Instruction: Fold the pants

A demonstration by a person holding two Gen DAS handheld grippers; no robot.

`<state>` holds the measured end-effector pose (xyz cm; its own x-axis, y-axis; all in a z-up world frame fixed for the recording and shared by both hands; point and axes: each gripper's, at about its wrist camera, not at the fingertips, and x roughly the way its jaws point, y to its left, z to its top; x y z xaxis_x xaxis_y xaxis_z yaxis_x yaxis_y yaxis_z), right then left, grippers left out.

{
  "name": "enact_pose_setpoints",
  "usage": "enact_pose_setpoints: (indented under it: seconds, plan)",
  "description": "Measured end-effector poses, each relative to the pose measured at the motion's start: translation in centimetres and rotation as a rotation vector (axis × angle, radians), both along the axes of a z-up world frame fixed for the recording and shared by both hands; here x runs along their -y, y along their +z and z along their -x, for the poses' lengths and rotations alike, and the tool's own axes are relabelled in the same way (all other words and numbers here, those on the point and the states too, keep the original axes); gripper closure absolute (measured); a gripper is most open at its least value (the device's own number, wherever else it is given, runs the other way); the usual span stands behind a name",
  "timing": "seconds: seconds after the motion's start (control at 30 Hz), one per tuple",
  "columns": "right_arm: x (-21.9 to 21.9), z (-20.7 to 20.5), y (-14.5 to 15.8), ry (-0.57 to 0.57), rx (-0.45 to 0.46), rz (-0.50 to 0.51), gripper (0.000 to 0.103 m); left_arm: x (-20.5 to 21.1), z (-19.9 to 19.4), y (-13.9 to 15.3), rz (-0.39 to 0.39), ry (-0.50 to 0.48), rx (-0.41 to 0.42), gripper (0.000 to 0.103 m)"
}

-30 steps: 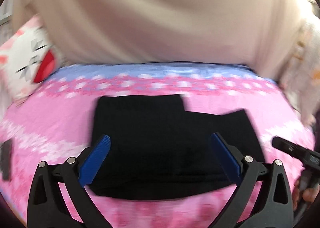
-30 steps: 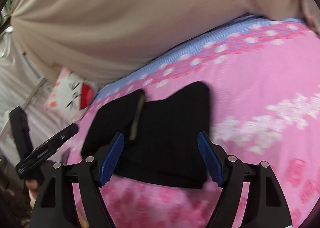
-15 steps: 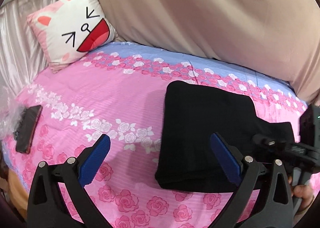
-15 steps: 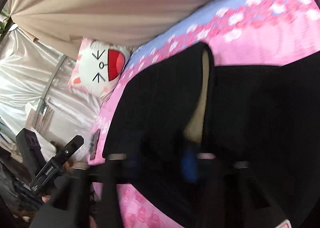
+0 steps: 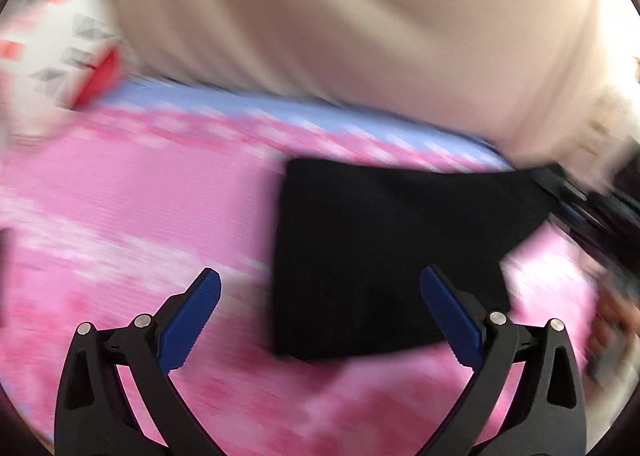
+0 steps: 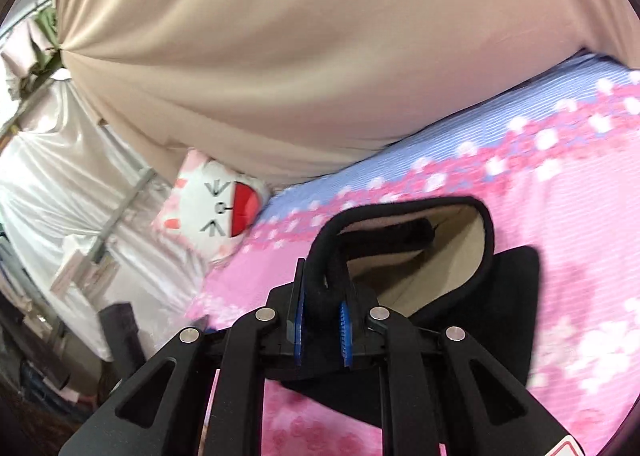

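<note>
Fingers of right gripper (image 6: 322, 322) now pinched on pants (image 6: 460, 280) edge, lifting it; left gripper (image 5: 320, 310) still spread wide, empty.

Black pants (image 5: 384, 256) with beige lining were seen on a pink, white-flowered sheet (image 5: 120, 215) edged blue.

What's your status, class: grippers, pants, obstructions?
Right gripper shut on pants' edge, lifting it. Left gripper open, empty, above bedspread. Cat pillow at bed's far corner, clear of pants.
</note>
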<state>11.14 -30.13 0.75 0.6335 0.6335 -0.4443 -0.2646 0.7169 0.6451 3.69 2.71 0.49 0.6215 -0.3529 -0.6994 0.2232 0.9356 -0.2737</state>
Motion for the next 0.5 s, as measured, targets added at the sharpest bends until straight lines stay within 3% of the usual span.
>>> enact_pose_setpoints:
  seconds: [0.07,0.13,0.27,0.33,0.37,0.43,0.5]
  plan:
    - [0.0,-0.2,0.4,0.009,0.007,0.012,0.091,2.0,0.9,-1.4,0.116,-0.113,-0.087,0.005]
    - [0.0,-0.1,0.9,0.018,0.026,0.015,0.091,3.1,1.3,-3.0,0.196,-0.153,-0.14,0.005]
    - [0.9,1.0,1.9,0.009,0.076,0.012,0.091,1.8,-0.8,-5.3,0.215,0.015,-0.164,0.005]
    - [2.0,2.1,2.0,-0.027,0.091,0.001,0.092,0.5,-1.6,-5.5,0.293,0.057,-0.17,0.005]
    - [3.2,3.0,1.7,-0.058,0.097,-0.002,0.103,-0.3,-1.8,-5.4,0.341,0.072,-0.17,0.005]
    - [5.7,4.4,0.3,-0.14,0.075,-0.002,0.103,-1.2,-2.0,-5.2,0.362,0.094,-0.154,0.005]
    - [7.8,5.0,-2.5,-0.19,-0.004,0.017,0.103,-1.2,-2.3,-5.7,0.349,0.077,-0.169,0.005]
